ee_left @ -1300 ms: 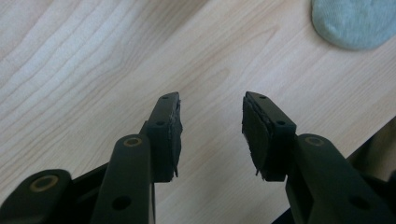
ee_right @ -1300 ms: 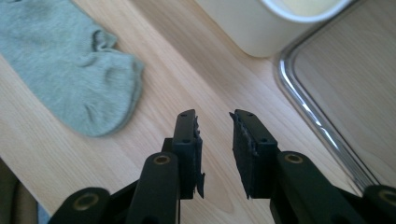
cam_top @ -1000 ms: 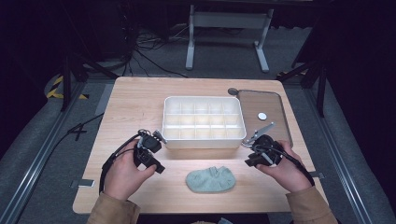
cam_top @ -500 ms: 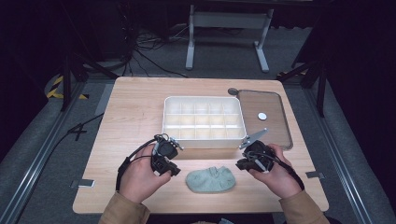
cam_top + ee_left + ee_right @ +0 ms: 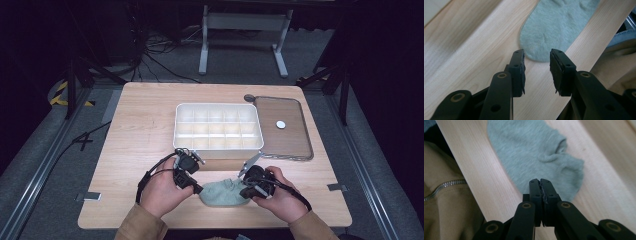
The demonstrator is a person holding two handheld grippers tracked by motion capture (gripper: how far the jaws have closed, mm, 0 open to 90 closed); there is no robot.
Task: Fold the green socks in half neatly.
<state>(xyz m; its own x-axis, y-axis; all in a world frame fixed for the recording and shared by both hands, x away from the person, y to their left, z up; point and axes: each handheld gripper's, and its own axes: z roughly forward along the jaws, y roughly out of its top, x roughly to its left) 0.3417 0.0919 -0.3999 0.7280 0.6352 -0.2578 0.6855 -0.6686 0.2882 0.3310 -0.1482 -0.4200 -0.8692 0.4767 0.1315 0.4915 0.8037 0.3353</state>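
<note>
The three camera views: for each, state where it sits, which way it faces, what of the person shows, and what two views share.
High view: above the person's side, facing forward and down on the table; forearms and both hands show.
Left gripper view: rides the left gripper, facing the sock's rounded end; jaws apart.
Right gripper view: rides the right gripper, jaws together at the sock's edge; a jacket sleeve shows.
Shared: both gripper views see the sock.

White compartment box near the middle of the tabletop, toward its far edge. Clear lid touching the box's right side, near the right edge. Small dark disc at the lid's far left corner.
</note>
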